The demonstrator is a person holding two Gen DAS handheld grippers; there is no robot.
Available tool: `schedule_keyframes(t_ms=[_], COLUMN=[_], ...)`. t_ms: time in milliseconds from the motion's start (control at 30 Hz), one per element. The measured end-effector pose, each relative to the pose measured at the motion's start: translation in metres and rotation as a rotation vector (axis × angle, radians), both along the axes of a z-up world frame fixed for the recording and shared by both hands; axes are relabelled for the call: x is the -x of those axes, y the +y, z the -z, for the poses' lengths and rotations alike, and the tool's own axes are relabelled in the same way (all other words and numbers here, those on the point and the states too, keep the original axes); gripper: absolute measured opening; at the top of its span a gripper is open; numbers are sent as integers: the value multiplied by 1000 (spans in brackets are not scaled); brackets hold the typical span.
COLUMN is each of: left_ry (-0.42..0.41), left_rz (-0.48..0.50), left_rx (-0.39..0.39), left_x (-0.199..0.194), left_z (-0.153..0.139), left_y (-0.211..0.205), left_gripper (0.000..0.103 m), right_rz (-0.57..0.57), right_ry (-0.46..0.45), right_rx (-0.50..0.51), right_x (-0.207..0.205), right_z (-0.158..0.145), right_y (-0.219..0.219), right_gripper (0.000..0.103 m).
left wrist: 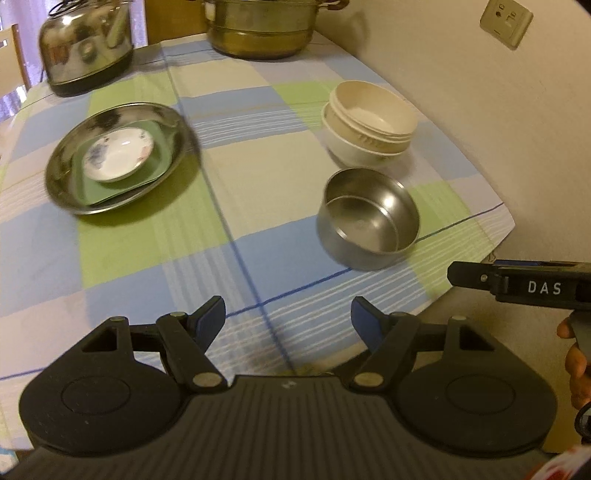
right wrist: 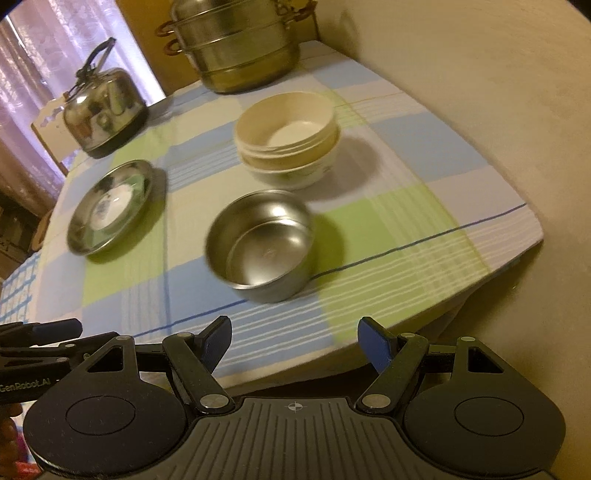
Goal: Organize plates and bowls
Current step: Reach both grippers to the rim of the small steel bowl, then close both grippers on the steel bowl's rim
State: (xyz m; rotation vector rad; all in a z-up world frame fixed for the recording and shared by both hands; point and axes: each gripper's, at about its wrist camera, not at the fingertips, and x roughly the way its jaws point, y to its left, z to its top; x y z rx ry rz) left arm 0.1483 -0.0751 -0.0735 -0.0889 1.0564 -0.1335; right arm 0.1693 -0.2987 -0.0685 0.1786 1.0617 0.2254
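Note:
A steel plate [left wrist: 122, 158] on the left of the checked tablecloth holds a green square plate [left wrist: 155, 166] and a small white saucer [left wrist: 118, 155] on top. A steel bowl [left wrist: 369, 218] stands alone on the right; behind it is a stack of cream and white bowls [left wrist: 369, 122]. My left gripper [left wrist: 288, 317] is open and empty over the table's near edge. My right gripper [right wrist: 295, 339] is open and empty, a little short of the steel bowl [right wrist: 262, 243]. The bowl stack [right wrist: 288, 136] and the steel plate [right wrist: 110, 206] also show in the right wrist view.
A steel kettle [left wrist: 88, 48] stands at the back left and a large steamer pot [left wrist: 262, 26] at the back. A wall with a socket [left wrist: 506, 22] runs along the table's right side. The right gripper's side [left wrist: 524, 284] shows beyond the table's right corner.

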Motion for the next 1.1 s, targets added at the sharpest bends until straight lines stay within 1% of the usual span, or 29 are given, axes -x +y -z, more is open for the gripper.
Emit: schedule_keyframes(t_ms=[167,267,333,400,533,667,867,1100], left_ry=[-11,-18,-22,-22,-20,-14,17,40], left_rz=[0,-2,-4,-9,-23,-28,-46,-55], left_rx=[3,10,3,-2,-7,-15,-13,-25], left_x=[-24,-39,-48,-55,-72,-85,-99,-110], left_z=[7,11,14,18,24,31,45,55], left_y=[-16,-24,-29,-33,-39,-44,-48,-52], left_gripper=[72,68,65,64,59,57,54,44], right_rz=[-13,-25,-42,-61,-98,-127,-153,-174], right_ry=[-39,-49,-55,-52,-50,-44,-12,31], right_rx=[11,3,0,-3,-7,-16,-28,-34], right_x=[-18,-30,-38,-47,-64,-80,-101,-115], right_z=[5,8,12,15,22,30,44,58], right_y=[-13,-18,-19,-19,-15,-12,-7,-4], right_gripper=[75,75,71,65,61,56,48,37])
